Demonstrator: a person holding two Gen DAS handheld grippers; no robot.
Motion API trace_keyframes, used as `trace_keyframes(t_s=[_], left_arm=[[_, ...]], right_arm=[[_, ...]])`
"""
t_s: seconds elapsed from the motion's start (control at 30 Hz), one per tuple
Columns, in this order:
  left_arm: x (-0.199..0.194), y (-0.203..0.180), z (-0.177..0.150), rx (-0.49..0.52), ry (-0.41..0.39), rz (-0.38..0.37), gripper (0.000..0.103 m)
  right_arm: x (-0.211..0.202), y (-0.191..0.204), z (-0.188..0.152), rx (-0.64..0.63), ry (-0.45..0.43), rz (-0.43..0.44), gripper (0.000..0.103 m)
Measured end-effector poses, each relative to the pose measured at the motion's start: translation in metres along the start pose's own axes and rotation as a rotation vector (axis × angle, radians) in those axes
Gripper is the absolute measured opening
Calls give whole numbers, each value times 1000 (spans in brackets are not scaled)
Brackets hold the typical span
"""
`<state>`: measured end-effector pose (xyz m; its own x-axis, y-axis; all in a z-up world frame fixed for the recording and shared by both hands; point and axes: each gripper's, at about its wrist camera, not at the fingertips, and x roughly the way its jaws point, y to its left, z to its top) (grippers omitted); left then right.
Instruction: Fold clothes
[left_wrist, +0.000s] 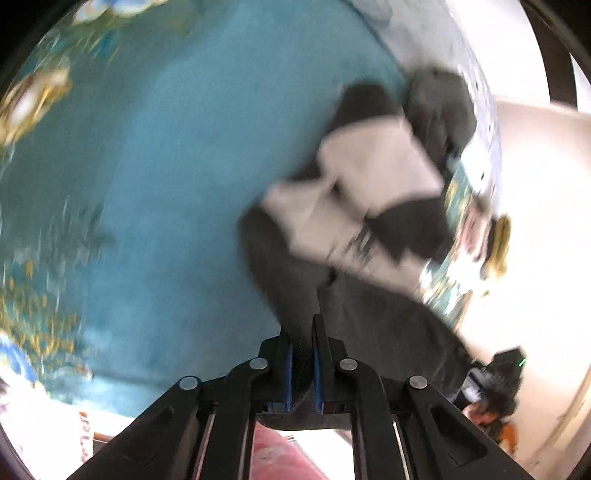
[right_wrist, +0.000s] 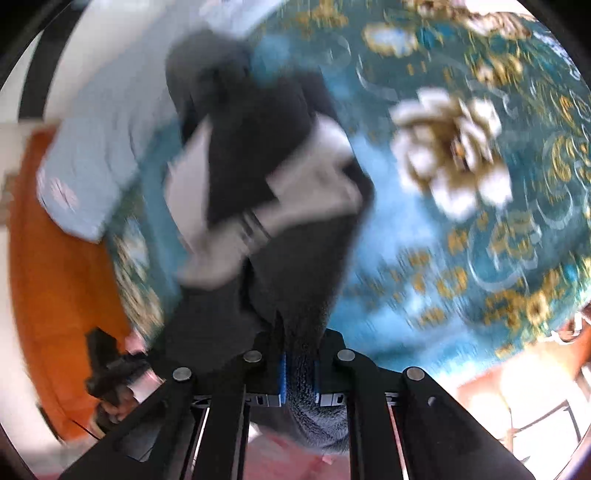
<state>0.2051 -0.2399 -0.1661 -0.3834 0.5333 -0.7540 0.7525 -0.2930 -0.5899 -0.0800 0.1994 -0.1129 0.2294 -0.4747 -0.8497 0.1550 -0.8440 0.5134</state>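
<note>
Left wrist: grippers (left_wrist: 303, 332) (right_wrist: 300, 332) clamping garment (left_wrist: 369, 177)

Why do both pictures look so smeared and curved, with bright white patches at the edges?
Left wrist view: motion blur smears the dark grey and white garment and the teal floral bedspread; the right side is blown out white. Right wrist view: similar blur, fisheye bending. Only each gripper, left and right, looks sharp.

No legible text, labels or numbers.
</note>
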Motion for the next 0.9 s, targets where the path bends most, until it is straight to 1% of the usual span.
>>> trace_keyframes(t_s=[0.03, 0.07, 0.13, 0.2, 0.23, 0.27, 0.3, 0.33, 0.37, 0.47, 0.53, 0.57, 0.63, 0.67, 0.7, 0.73, 0.77, 0.8, 0.87, 0.9], left_arm=[[-6, -2, 5, -14, -1, -23, 9], [-10, -10, 22, -54, -19, -66, 9], [-16, -25, 46, -128, -73, -144, 12], [-21, -34, 66, -193, -134, -224, 19], [-23, -38, 76, -225, -164, -266, 37], [-26, -35, 78, -252, -190, -317, 55], [-28, -32, 80, -278, -215, -366, 59], [-28, -30, 81, -291, -232, -378, 59], [-27, -20, 76, -301, -242, -350, 59], [-9, -2, 63, -322, -238, -206, 59], [5, -2, 53, -282, -220, -71, 59], [11, -2, 48, -260, -211, -1, 59], [26, -14, 46, -169, -191, 172, 59], [37, -24, 48, -107, -178, 263, 59], [44, -31, 49, -76, -173, 307, 59], [52, -38, 53, -58, -171, 341, 59], [59, -42, 58, -67, -168, 351, 59], [63, -45, 62, -86, -168, 341, 59], [67, -55, 72, -133, -194, 306, 59], [67, -60, 76, -145, -215, 295, 59]], right_arm=[[-4, 7, 11, 25, -30, 26, 9], [-8, 8, 24, 58, -62, 52, 9], [-16, 15, 51, 135, -116, 122, 10], [-27, 15, 76, 191, -186, 127, 14], [-30, 17, 84, 203, -211, 139, 20], [-33, 17, 89, 212, -231, 153, 39], [-33, 18, 94, 215, -245, 162, 47], [-31, 17, 95, 210, -249, 164, 49], [-30, 14, 96, 201, -242, 158, 49], [-23, -1, 93, 182, -209, 113, 49], [-14, -12, 92, 159, -171, 59, 50], [-4, -16, 94, 128, -141, 13, 50], [21, -18, 100, 16, -51, -114, 50], [34, -19, 103, -39, -10, -168, 50], [46, -16, 108, -89, 21, -197, 50], [56, -13, 112, -137, 47, -221, 50], [64, -8, 117, -181, 60, -231, 50], [71, -1, 122, -221, 67, -226, 50], [82, 16, 132, -306, 79, -210, 50], [83, 28, 138, -353, 71, -184, 50]])
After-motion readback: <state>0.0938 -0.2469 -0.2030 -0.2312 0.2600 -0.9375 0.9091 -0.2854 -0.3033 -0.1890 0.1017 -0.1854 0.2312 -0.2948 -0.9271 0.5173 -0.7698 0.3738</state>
